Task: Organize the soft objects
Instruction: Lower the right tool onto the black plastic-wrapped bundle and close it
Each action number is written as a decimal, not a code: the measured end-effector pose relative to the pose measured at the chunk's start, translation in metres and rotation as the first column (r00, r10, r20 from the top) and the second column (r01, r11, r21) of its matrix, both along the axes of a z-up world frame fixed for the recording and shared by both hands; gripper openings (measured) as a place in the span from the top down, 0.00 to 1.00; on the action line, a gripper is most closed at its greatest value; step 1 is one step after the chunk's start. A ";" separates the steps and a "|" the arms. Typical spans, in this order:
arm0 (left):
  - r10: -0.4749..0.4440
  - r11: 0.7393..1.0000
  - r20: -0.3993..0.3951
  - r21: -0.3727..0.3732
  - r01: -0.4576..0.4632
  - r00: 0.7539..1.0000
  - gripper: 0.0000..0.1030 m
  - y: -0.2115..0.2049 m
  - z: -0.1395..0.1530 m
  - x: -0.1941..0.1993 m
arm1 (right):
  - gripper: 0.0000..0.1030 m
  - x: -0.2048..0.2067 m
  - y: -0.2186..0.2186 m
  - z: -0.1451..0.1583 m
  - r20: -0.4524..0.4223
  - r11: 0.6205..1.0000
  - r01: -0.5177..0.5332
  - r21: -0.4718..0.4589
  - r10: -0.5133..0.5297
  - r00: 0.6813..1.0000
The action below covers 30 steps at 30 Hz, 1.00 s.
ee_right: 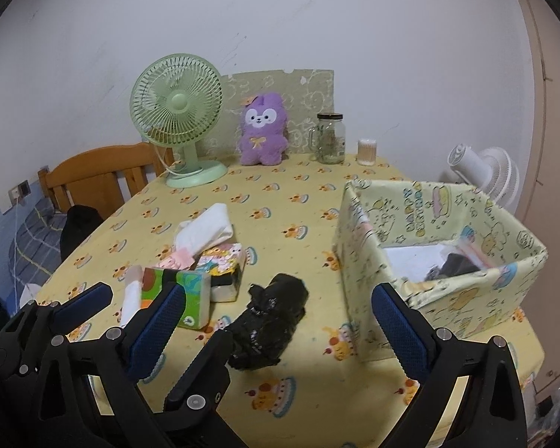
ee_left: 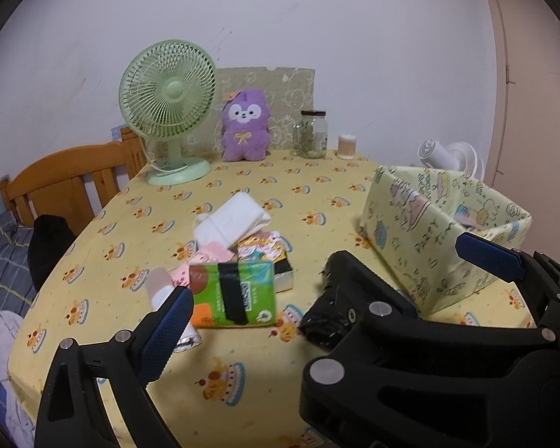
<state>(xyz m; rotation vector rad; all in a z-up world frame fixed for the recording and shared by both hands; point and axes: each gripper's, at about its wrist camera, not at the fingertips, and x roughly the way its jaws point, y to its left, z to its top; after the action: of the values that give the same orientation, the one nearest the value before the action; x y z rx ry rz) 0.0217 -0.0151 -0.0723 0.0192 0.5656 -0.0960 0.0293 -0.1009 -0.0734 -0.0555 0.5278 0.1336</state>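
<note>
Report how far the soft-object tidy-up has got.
Done: the patterned box already holds white and dark items. In hand: nothing; the left gripper and right gripper are both open. Left: the black bundle, green tissue pack, white folded cloth and small packets lie on the tablecloth.

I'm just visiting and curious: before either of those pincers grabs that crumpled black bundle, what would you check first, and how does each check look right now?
1. Right gripper open and holding nothing: ok, its fingers stand wide apart.
2. Left gripper open and holding nothing: ok.
3. Black bundle free to pick: ok, it lies alone on the tablecloth, apart from the tissue pack.
4. Fabric box upright and open on top: ok.
5. Space left inside the box: cannot tell; white and dark things already lie in it.
6. Bundle centred between the right fingers: not ok, it sits toward the left one.
</note>
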 end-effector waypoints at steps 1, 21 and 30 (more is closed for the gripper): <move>0.004 1.000 -0.004 0.002 -0.004 1.000 0.04 0.002 -0.002 0.001 | 0.02 0.001 0.001 -0.002 -0.003 1.000 -0.002 0.003 0.002 1.000; 0.065 0.998 -0.107 -0.002 -0.065 0.992 0.04 0.020 -0.039 0.030 | 0.08 0.037 0.018 -0.039 -0.108 1.000 -0.006 -0.030 0.003 0.994; 0.076 0.997 -0.166 0.022 -0.074 0.983 0.05 0.017 -0.050 0.042 | 0.38 0.056 0.014 -0.057 -0.206 1.000 0.012 -0.011 -0.014 0.979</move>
<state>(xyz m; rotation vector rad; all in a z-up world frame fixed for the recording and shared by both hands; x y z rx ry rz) 0.0632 0.0018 -0.1220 0.0052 0.7336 -0.0197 0.0855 -0.0871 -0.1306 -0.0478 0.7356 0.1244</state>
